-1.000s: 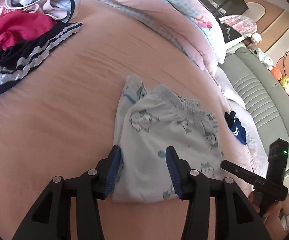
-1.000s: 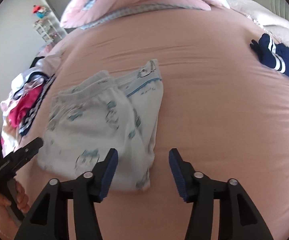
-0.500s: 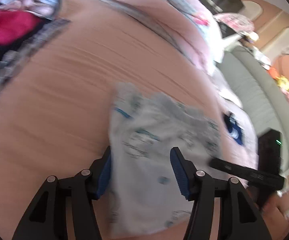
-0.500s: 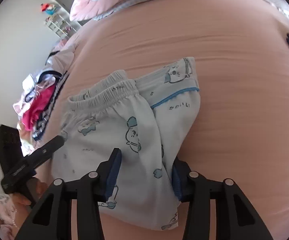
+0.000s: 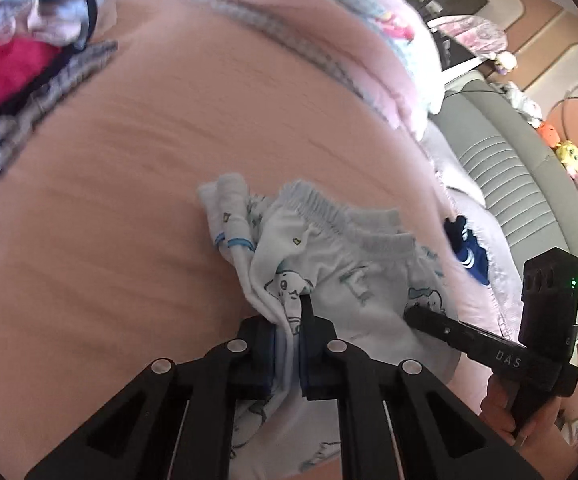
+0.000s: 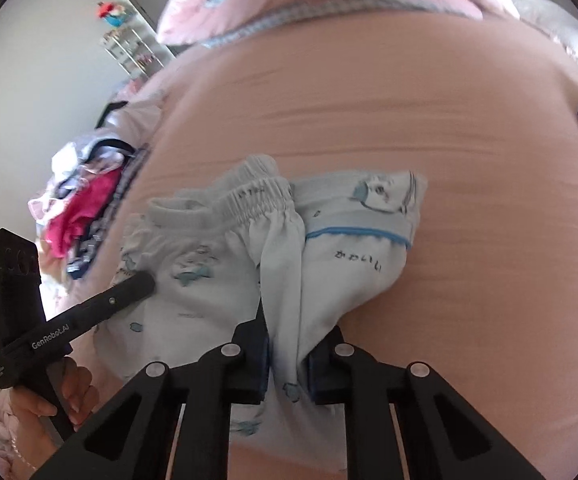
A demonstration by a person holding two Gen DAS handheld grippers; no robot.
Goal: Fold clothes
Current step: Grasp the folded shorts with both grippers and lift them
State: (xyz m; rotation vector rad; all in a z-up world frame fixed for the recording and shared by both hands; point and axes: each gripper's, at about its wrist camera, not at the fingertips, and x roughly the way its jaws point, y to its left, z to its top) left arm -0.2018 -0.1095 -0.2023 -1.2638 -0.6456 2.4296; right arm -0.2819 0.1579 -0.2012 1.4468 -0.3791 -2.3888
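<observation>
A folded pale blue printed pajama set (image 5: pixel 353 280) with an elastic waistband lies on the pink bed; it also shows in the right wrist view (image 6: pixel 249 276). My left gripper (image 5: pixel 289 344) is shut on the near left edge of the pajama set, fabric bunched between the jaws. My right gripper (image 6: pixel 289 356) is shut on the near right edge of the same bundle. Each gripper shows in the other's view, the right gripper (image 5: pixel 421 316) touching the cloth from the right and the left gripper (image 6: pixel 145 282) from the left.
A heap of unfolded clothes (image 5: pixel 17 76) lies at the far left of the bed (image 5: pixel 137 184). A pink quilt (image 5: pixel 289 20) is piled at the back. Navy socks (image 5: pixel 469 252) lie at the right by a grey headboard (image 5: pixel 509 168). A shelf (image 6: pixel 129 44) stands by the wall.
Both grippers moved in onto the near edge of the pajama set and went from open to shut on it. The fabric now bunches up between the jaws.
</observation>
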